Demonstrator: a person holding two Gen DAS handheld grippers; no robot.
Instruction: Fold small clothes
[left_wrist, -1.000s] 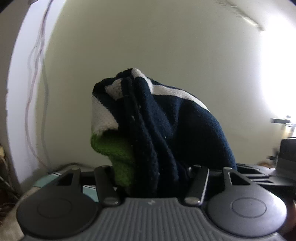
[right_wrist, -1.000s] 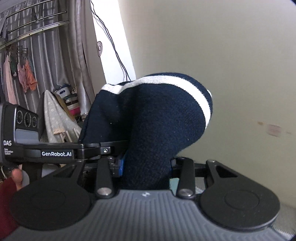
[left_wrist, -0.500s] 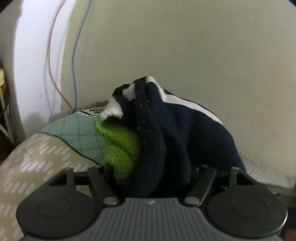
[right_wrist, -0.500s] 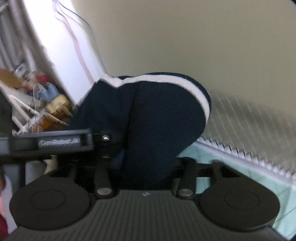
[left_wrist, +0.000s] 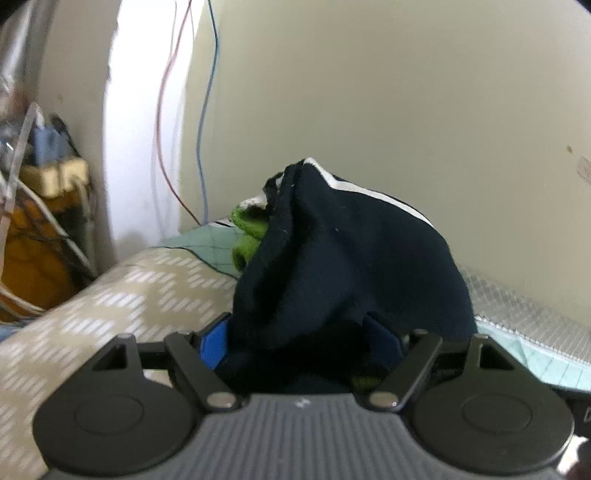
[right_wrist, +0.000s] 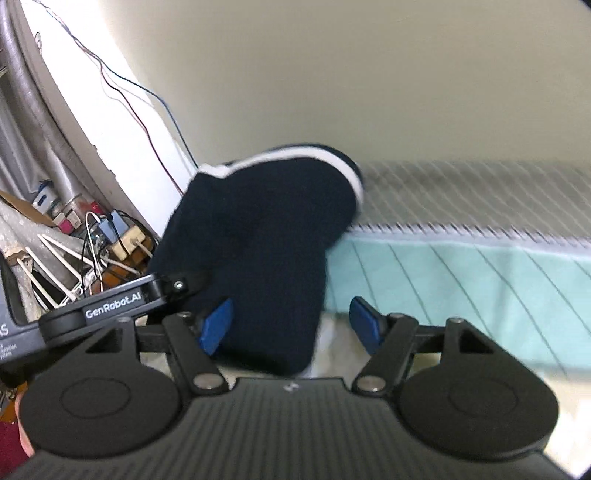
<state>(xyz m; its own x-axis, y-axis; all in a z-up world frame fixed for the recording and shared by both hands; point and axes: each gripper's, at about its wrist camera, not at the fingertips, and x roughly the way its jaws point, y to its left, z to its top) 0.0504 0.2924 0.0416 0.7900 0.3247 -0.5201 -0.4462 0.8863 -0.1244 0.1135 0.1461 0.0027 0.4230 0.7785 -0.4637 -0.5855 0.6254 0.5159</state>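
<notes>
Left tool clamping navy garment above the bed. Right tool spread apart, garment touching its left pad only.

The navy sock bunches over the left gripper, hiding most of its fingers, so their spacing cannot be read. The sock's lower end is lost behind the gripper body. In the right wrist view the sock and the bed are smeared with motion blur, and the clutter at left is too small to identify.
</notes>
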